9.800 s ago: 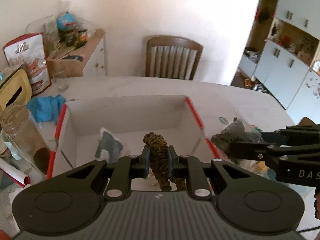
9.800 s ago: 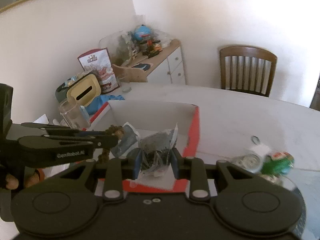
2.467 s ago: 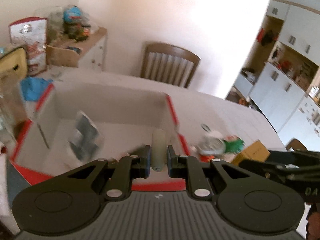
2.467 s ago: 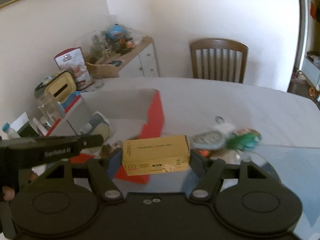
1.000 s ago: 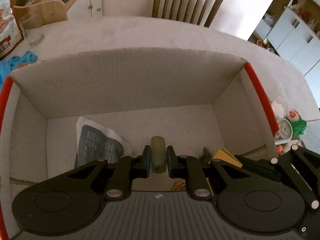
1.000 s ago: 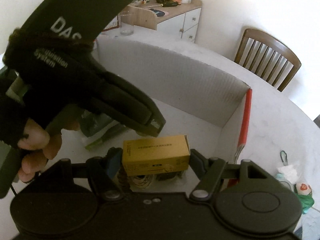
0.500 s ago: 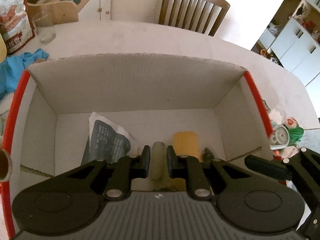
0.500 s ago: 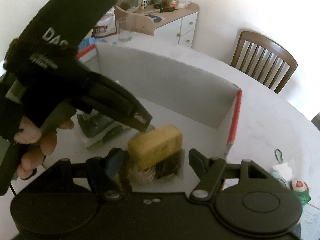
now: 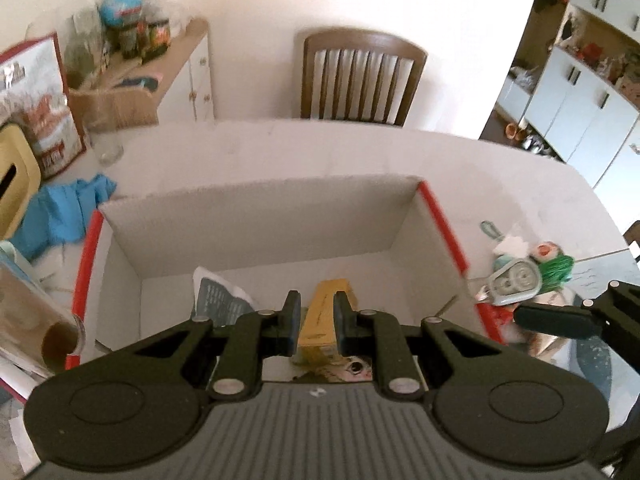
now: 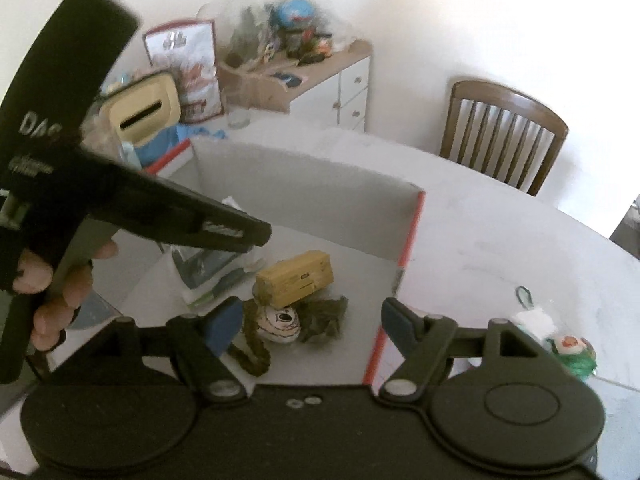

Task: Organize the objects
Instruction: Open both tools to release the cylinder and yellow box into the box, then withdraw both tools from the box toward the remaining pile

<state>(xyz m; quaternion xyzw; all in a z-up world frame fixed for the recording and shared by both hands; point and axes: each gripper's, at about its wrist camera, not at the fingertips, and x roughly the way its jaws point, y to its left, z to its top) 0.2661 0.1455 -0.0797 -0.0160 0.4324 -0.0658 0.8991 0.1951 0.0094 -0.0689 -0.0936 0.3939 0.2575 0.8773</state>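
Note:
A white cardboard box (image 9: 260,220) with red edges stands on the table, also seen from the right wrist (image 10: 304,204). In it lie a yellow carton (image 10: 296,278), a round piece with a cartoon face (image 10: 280,322), a brown braided cord (image 10: 254,344), a dark packet (image 10: 324,318) and a grey pouch (image 9: 222,296). My right gripper (image 10: 311,316) hovers above the box's near edge. Its jaws are opening, with nothing between them. My left gripper (image 9: 317,318) is shut and empty above the yellow carton (image 9: 334,290). A hand holds it at the left of the right wrist view.
Right of the box lie a grey tape-like item (image 9: 516,282) and a green toy (image 9: 554,268). A glass jar (image 9: 36,312) and blue cloth (image 9: 60,216) sit to its left. A wooden chair (image 9: 360,76) and a cluttered sideboard (image 9: 176,60) stand beyond the table.
The right jaws let go of the yellow carton, which now lies in the box. The pale piece is gone from the left jaws. Both grippers rose and drew back.

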